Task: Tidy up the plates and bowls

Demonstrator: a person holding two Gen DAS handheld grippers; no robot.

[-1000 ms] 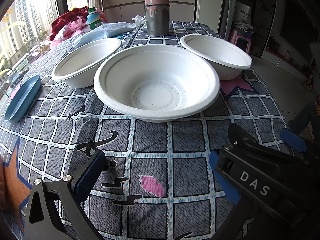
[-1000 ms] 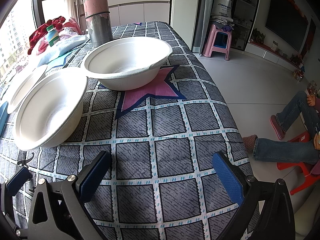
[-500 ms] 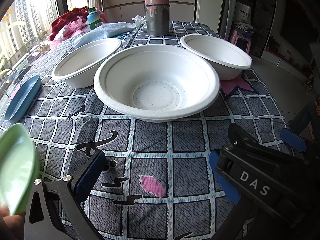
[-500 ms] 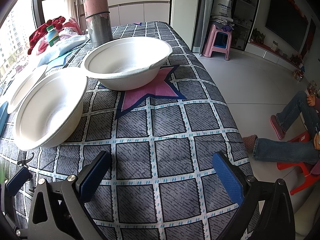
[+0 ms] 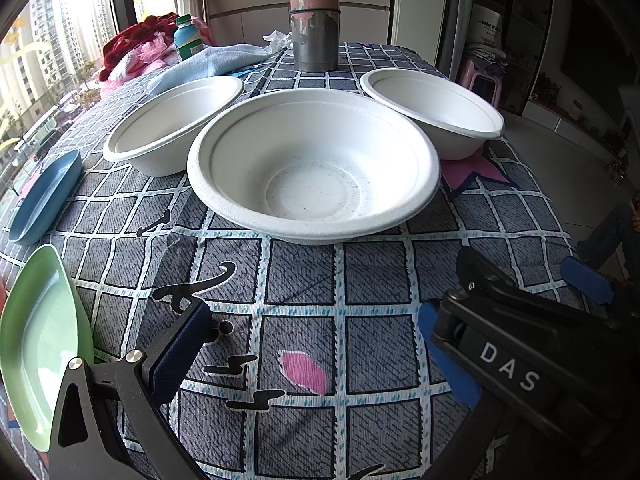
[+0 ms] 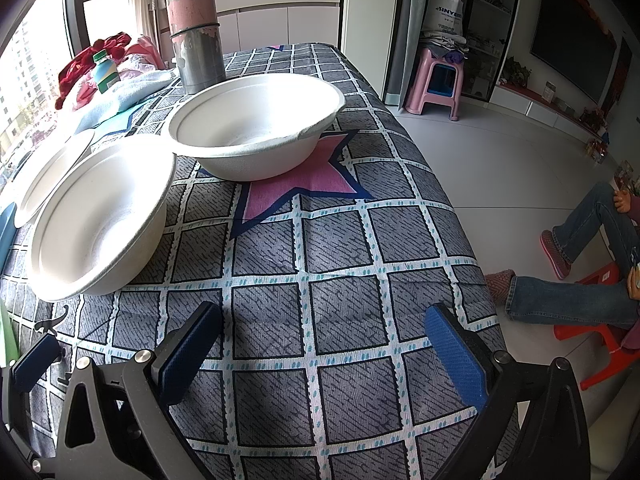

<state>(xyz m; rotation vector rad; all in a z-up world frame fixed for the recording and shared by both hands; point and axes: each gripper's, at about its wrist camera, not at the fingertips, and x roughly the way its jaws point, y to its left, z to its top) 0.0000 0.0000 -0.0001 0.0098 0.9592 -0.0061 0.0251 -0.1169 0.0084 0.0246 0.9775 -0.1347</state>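
Observation:
Three white bowls stand on the checked tablecloth: a middle bowl [image 5: 314, 168], a left bowl [image 5: 172, 118] and a right bowl [image 5: 434, 108]. A blue plate [image 5: 44, 196] lies at the far left. A green plate [image 5: 38, 344] lies at the near left. My left gripper [image 5: 316, 352] is open and empty, just above the cloth in front of the middle bowl. My right gripper [image 6: 324, 352] is open and empty near the table's front right. In the right wrist view the right bowl [image 6: 256, 128] sits on a pink star and the middle bowl [image 6: 100, 216] is at left.
A tall metal flask [image 5: 315, 16] stands behind the bowls. A light blue cloth [image 5: 208, 64], a bottle [image 5: 188, 42] and red and pink fabric [image 5: 132, 40] lie at the back left. The table's right edge [image 6: 460, 220] drops to the floor. A seated person's legs [image 6: 576, 272] and a pink stool [image 6: 438, 80] are beyond.
A green plate has come in from the lower left and now lies on the cloth beside my left gripper. Both grippers and the bowls have not moved.

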